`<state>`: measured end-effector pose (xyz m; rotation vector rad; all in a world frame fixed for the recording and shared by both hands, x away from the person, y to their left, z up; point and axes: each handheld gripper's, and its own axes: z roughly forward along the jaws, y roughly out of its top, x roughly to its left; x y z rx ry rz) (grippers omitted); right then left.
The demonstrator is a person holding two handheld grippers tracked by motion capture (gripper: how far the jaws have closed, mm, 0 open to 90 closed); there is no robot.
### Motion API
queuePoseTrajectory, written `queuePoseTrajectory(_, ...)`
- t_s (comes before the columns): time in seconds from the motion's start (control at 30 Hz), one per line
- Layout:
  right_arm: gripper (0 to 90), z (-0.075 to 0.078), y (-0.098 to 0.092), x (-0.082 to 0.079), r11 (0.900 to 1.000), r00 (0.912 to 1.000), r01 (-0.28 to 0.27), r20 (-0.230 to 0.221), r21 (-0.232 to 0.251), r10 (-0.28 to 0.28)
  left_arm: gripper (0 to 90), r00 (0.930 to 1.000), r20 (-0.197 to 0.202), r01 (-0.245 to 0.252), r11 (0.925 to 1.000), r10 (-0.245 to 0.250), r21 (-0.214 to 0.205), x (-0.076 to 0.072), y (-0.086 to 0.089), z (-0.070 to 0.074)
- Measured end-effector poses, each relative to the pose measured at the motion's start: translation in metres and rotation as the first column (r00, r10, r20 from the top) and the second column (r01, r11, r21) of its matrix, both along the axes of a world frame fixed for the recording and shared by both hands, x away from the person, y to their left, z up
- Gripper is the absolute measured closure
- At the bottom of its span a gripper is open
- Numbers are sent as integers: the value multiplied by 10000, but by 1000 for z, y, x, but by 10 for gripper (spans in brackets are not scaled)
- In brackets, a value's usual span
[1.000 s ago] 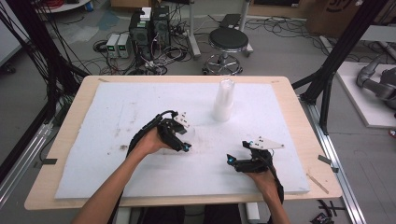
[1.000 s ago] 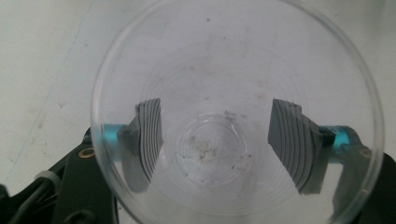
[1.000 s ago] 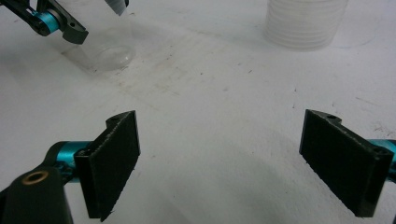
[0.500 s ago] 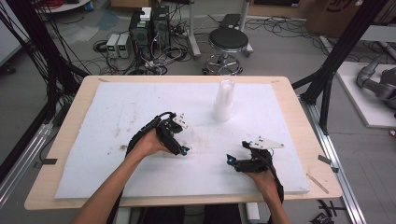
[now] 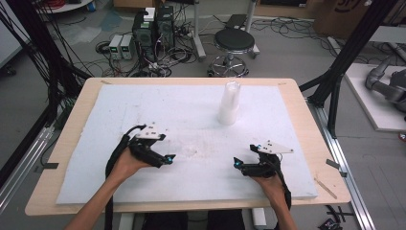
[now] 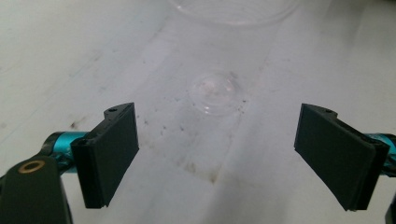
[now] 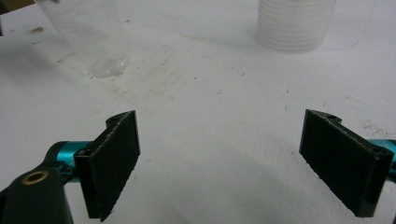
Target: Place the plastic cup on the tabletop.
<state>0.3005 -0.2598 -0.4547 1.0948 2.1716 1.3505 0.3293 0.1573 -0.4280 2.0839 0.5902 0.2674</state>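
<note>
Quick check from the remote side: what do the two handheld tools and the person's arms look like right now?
Both are black handheld units. The left tool and right tool each carry a grey three-cornered plate on top, teal fittings near the tips, and a black cable trailing back along the forearm. The gripper views show flat, rectangular black pads on teal mounts. The forearms are bare, no sleeves.

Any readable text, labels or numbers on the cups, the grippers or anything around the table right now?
None can be read.
Single clear cup: no print.
Stack of clear cups: no print visible.
Left gripper and right gripper: no markings legible.
Cardboard box behind the table: a dark mark, cut off and too blurred to read.
</note>
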Motion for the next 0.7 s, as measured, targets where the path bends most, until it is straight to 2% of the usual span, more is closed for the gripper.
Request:
queuePoseTrajectory(0.1,123,0,-1,-1,9998,9998,153,139,103,-154,136,9971,372,-635,9956,661,-685,-16,24,-9)
queuePoseTrajectory(0.17,122,0,-3,-2,9991,9991,345,238,247,-350,135,9898,694,-1162,9868,1244,-1126,-24,36,-15)
queuePoseTrajectory(0.23,122,0,-5,-3,9982,9986,438,274,412,-450,136,9817,783,-1590,9732,1738,-1659,-31,47,-21)
queuePoseTrajectory(0.27,122,0,-5,-3,9978,9984,482,272,459,-494,135,9773,865,-1756,9679,1933,-1796,-32,52,-24)
queuePoseTrajectory(0.37,122,0,-6,-4,9976,9980,502,358,469,-519,136,9715,747,-2072,9587,2251,-1948,-35,61,-34)
queuePoseTrajectory(0.4,123,0,-6,-4,9978,9979,489,402,448,-507,135,9734,512,-2089,9564,2235,-2043,-34,64,-35)
queuePoseTrajectory(0.43,123,1,-5,-5,9979,9977,471,459,437,-491,135,9734,471,-2106,9564,2243,-2025,-33,65,-36)
queuePoseTrajectory(0.5,123,1,-5,-7,9978,9968,502,603,439,-528,136,9694,620,-2204,9538,2373,-2043,-33,67,-37)
queuePoseTrajectory(0.57,122,1,-5,-9,9976,9948,517,856,464,-556,136,9666,581,-2316,9477,2497,-2196,-34,69,-40)
queuePoseTrajectory(0.7,123,1,-4,-13,9979,9915,504,1181,403,-549,136,9584,1012,-2356,9397,2669,-2477,-39,72,-40)
